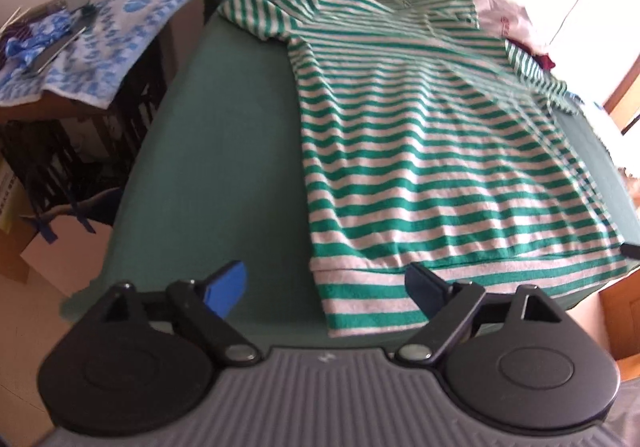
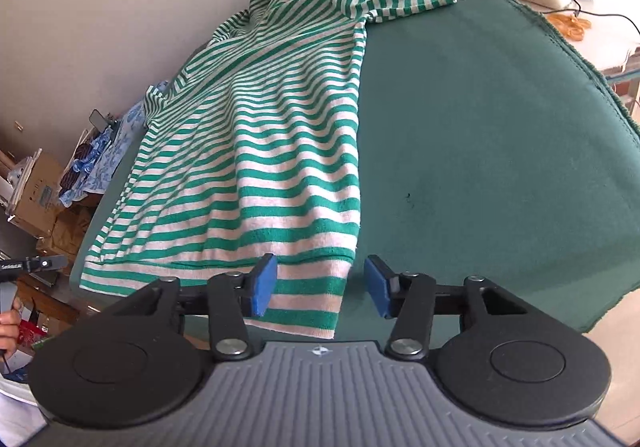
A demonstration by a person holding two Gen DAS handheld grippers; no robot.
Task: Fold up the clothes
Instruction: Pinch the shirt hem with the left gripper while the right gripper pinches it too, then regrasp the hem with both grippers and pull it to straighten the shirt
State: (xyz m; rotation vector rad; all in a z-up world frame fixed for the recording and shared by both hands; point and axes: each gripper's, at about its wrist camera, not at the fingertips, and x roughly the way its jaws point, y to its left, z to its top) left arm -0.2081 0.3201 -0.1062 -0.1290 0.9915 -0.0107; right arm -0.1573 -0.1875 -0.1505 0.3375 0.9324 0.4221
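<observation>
A green and white striped shirt (image 1: pixel 420 119) lies flat on the desk (image 1: pixel 224 127), which has a dark green cloth over it. The collar is at the far end, by the wall, and the bottom edge hangs a little over the near side. The left gripper (image 1: pixel 324 289) has its fingers wide open, with one bottom corner of the shirt between them (the pads do not press on it). The right gripper (image 2: pixel 320 285) is open too, over the other bottom corner, and holds nothing. A blue flowery cloth (image 1: pixel 104 31) sits on a side stand.
</observation>
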